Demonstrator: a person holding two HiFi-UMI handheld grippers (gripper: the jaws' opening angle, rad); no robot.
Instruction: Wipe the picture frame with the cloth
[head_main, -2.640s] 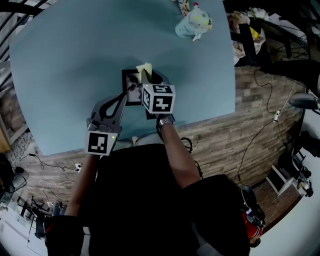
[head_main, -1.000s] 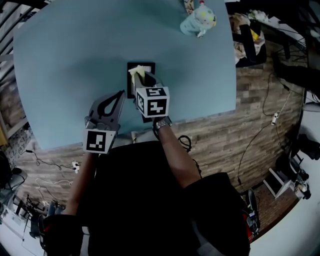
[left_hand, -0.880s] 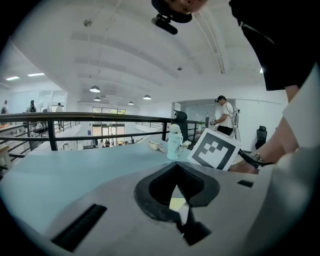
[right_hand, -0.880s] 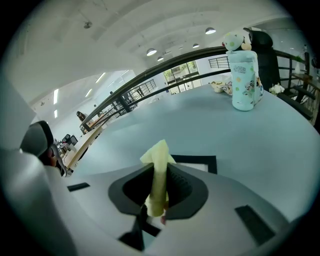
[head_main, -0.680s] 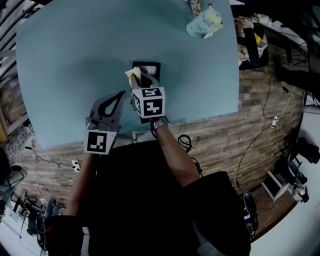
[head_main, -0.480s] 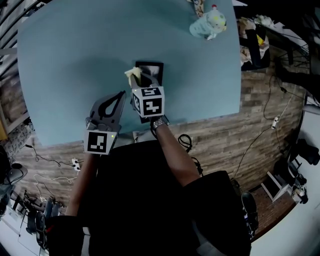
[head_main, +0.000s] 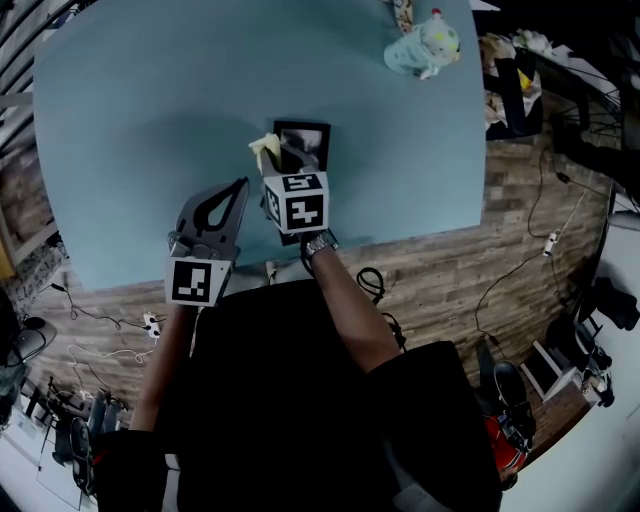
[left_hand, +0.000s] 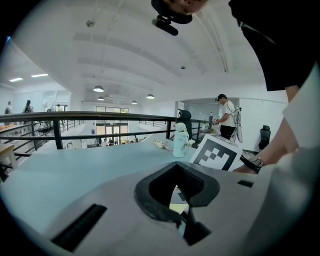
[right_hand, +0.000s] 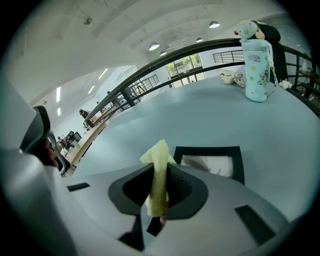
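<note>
The black picture frame (head_main: 305, 138) lies flat on the teal table (head_main: 130, 120); it also shows in the right gripper view (right_hand: 210, 159). My right gripper (head_main: 279, 158) is shut on a yellow cloth (head_main: 264, 150), whose tip pokes up between the jaws (right_hand: 159, 162). The cloth sits at the frame's near left corner; I cannot tell whether they touch. My left gripper (head_main: 240, 187) is shut with nothing in it, left of the frame and apart from it. Its tips (left_hand: 176, 166) point across the table.
A pale green bottle with a toy-like cap (head_main: 425, 48) stands at the table's far right corner, also visible ahead (right_hand: 258, 57). The table's near edge runs just behind both grippers. A railing (left_hand: 75, 119) borders the far side, and a person stands beyond it.
The right gripper has carried the cloth from the frame's top edge leftwards to its left side. The left gripper, earlier at the frame's left edge, now sits apart from it.
</note>
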